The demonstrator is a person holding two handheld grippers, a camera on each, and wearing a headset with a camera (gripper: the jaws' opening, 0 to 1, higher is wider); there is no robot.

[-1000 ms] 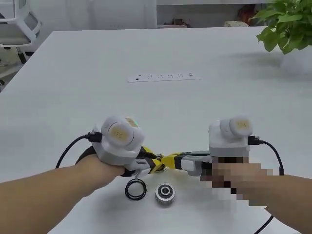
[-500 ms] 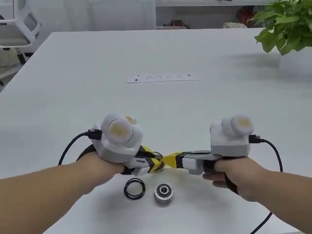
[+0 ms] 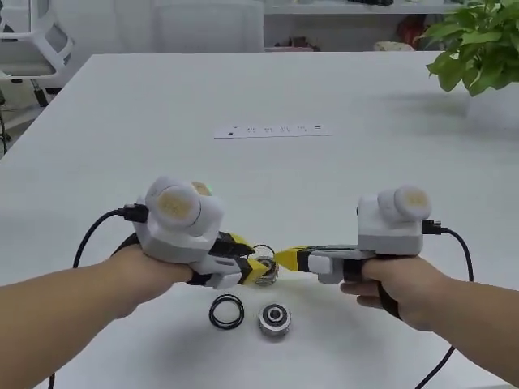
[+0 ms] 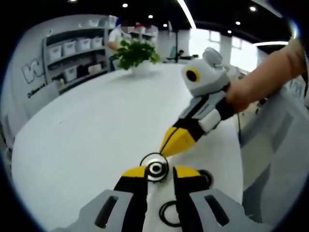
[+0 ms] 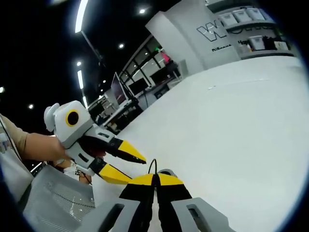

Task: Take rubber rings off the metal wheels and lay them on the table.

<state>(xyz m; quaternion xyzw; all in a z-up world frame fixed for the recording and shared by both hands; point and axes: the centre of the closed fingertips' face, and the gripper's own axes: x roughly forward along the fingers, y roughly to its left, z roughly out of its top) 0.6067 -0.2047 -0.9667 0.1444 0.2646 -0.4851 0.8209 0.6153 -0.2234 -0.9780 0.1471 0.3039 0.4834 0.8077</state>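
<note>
The left gripper (image 4: 161, 172) fingers are closed partway on a metal wheel (image 4: 156, 168), held above the desk (image 3: 324, 178). The right gripper (image 5: 155, 180) fingers are pinched tight on its rubber ring (image 5: 151, 166). Risk: the thin ring may slip that pinch, or the pull may twist the wheel out onto the loose ring (image 3: 226, 311) and bare wheel (image 3: 275, 319) below.

The left forearm (image 3: 57, 312) and the right forearm (image 3: 478, 320) come in from the lower corners of the head view and angle toward each other. The left hand (image 3: 154, 271) wraps the left hand-held gripper (image 3: 253, 262), which points to the right; its yellow-tipped jaws clamp a metal wheel (image 4: 155, 168). The right hand (image 3: 397, 284) grasps the right hand-held gripper (image 3: 281, 259), which points left, nearly tip to tip with the other. Its jaws are pressed together on a thin rubber ring (image 5: 151, 166).
</note>
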